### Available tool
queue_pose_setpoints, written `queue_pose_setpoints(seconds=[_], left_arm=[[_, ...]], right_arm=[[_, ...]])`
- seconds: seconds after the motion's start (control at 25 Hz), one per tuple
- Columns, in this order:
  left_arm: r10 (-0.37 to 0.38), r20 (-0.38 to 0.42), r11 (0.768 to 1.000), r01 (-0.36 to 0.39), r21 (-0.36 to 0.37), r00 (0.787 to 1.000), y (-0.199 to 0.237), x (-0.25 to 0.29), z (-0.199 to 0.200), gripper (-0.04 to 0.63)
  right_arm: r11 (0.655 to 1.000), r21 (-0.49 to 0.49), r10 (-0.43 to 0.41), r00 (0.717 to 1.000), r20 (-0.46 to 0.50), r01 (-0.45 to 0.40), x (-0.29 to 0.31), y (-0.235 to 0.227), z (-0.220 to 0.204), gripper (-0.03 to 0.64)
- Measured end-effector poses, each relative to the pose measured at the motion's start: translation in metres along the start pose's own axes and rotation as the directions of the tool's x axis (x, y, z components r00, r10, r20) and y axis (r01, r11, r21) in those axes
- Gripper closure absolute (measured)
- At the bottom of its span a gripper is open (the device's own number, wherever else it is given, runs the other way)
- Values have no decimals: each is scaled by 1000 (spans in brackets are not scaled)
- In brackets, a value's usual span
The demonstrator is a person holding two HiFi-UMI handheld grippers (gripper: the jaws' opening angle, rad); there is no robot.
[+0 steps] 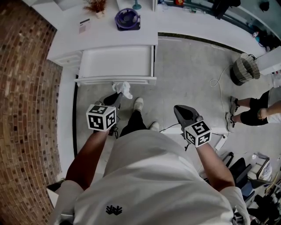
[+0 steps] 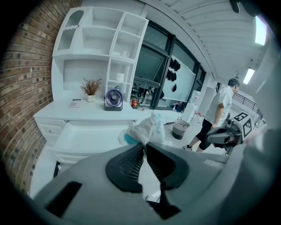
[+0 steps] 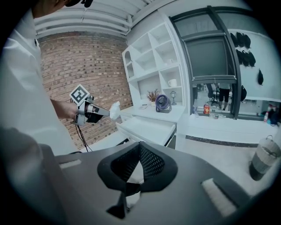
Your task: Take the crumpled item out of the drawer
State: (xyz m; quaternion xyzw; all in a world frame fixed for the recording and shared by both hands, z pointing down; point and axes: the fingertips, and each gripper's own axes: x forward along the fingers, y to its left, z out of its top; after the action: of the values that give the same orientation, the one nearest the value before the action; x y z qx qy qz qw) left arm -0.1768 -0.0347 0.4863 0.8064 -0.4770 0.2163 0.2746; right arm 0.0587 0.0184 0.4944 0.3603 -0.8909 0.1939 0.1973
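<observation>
Room is a white built-in setup against a red brick wall (image 1: 26, 88), with a grey concrete floor (image 1: 189, 74) and big dark windows (image 2: 153, 66) further along. The table (image 1: 109, 37) runs along the wall, and open white shelves (image 2: 101, 39) sit above it. One cubby has a mug (image 2: 120, 77) in it.

On the table there's a small purple fan (image 1: 127, 19), a pot of dried plant (image 1: 96, 6) and a little flat card-looking thing (image 1: 84, 26) that I can't identify.

The drawer (image 1: 116, 80) under the table is pulled all the way out, with its plain white bottom showing. The crumpled item (image 1: 124, 89) isn't in there. It's a scrunched white wad with a bit of blue on it, up in the air just in front of the drawer's front edge, over the floor.

The left hand-held gripper (image 2: 144, 146) has its jaws clamped tight on it, and the wad bulges out past the tips. The right hand-held gripper (image 3: 139, 147) hangs off to the side, well apart from the drawer, jaws pressed together and holding nothing.

A woven wastebasket (image 1: 245, 68) stands on the floor over by the windows, though I can't tell what's in it. Another person (image 1: 250, 110) in dark shorts stands near it.
</observation>
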Motion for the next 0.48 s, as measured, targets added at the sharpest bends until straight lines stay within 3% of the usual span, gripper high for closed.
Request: queue_pose_setpoints(seconds=[0.48], left_arm=[[2, 3, 1000, -2, 7, 1000, -5, -11, -8, 565]], right_arm=[[1000, -7, -5, 1000, 2, 5, -4, 0, 0, 604]])
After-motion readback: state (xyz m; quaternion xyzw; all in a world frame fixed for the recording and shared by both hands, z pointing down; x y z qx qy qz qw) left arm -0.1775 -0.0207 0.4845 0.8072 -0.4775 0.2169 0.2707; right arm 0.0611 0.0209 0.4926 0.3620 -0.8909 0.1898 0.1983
